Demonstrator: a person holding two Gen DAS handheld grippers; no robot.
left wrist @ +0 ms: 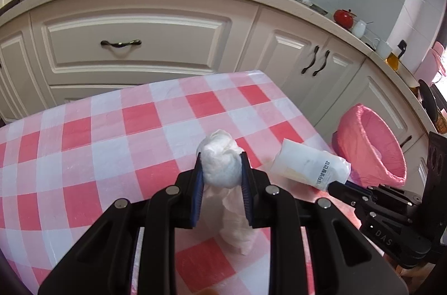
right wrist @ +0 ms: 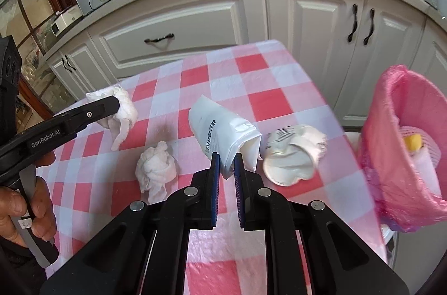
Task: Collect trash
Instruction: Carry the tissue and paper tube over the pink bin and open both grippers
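Task partly done: left gripper [left wrist: 221, 166] clamps a tissue wad [left wrist: 222, 166], right gripper [right wrist: 225, 165] clamps a white packet [right wrist: 220, 127], bin [right wrist: 391, 155] already holds refuse, while another wad [right wrist: 156, 163] and a crushed cup [right wrist: 293, 155] remain on the bench [right wrist: 251, 77].

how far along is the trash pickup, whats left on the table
Some trash already sits in the pink-lined bin. The left gripper holds a tissue wad; the right gripper pinches a white wrapper. A crumpled tissue and crushed cup remain.
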